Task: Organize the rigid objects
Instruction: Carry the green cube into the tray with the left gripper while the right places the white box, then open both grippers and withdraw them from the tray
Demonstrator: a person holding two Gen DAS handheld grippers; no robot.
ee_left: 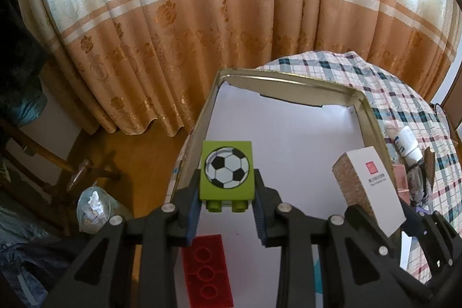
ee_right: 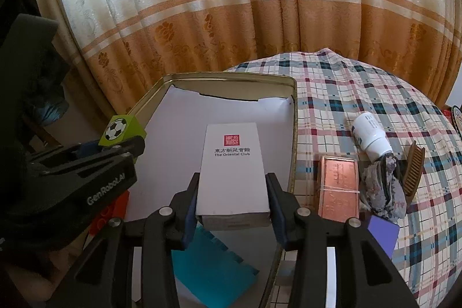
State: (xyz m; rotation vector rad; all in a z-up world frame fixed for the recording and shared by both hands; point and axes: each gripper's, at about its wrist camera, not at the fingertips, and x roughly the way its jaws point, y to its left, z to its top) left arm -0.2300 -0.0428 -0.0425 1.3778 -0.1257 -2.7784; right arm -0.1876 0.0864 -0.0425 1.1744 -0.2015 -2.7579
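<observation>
The right tool [ee_right: 232,194] clamps a slim white box [ee_right: 232,172] printed with a red seal, Chinese characters and "The Oriental Club", held above the gold-rimmed tin tray [ee_right: 293,134] lined with white paper. The left tool [ee_left: 228,199], marked "GenRobot.AI", is closed tight on a green studded toy block [ee_left: 227,171] bearing a football picture, over the tray's left side. A red studded brick [ee_left: 206,272] and a teal ridged plate [ee_right: 210,264] lie near in the tray. Right of it, on the checked tabletop [ee_right: 361,94], rest a copper-coloured tin [ee_right: 339,188], a white bottle [ee_right: 371,134] and a wooden comb [ee_right: 414,166].
</observation>
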